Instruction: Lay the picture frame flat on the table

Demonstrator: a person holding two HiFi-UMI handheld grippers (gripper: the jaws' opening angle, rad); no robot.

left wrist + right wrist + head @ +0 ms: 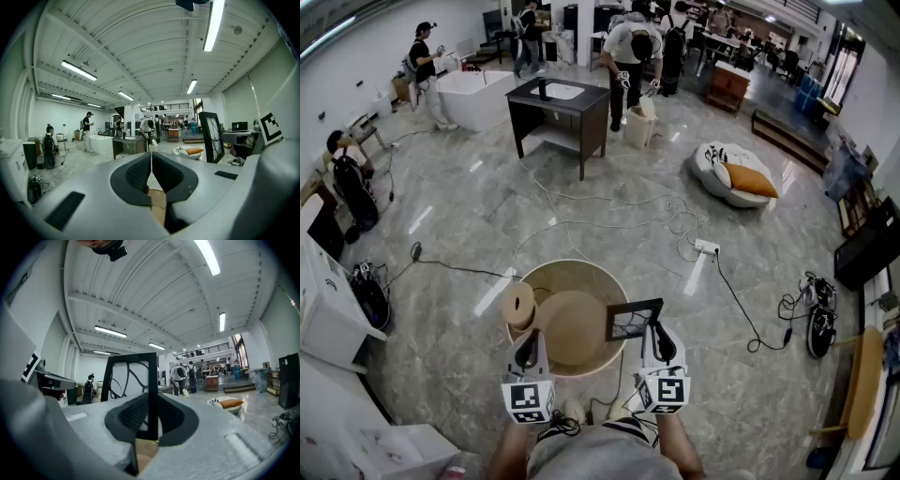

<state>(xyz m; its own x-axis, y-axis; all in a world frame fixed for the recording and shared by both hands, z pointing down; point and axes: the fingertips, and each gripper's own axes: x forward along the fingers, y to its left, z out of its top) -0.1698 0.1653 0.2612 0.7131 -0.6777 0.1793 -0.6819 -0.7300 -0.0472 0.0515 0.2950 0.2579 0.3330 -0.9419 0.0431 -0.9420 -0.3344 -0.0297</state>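
Note:
The black picture frame [634, 319] with a white, black-lined picture is held upright over the right edge of the round wooden table [546, 277]. My right gripper [656, 330] is shut on the frame's right side bar; in the right gripper view the frame [132, 383] stands between the pads. My left gripper [529, 349] is shut on nothing, near the table's front left edge. From the left gripper view, the left gripper [151, 169] shows its pads together, and the frame [210, 136] appears off to the right.
A tan straw hat [573, 325] and a roll of brown paper [519, 306] lie on the table. Cables [609, 214] and a power strip [707, 247] run over the marble floor behind. A dark side table [558, 111] and several people stand farther off.

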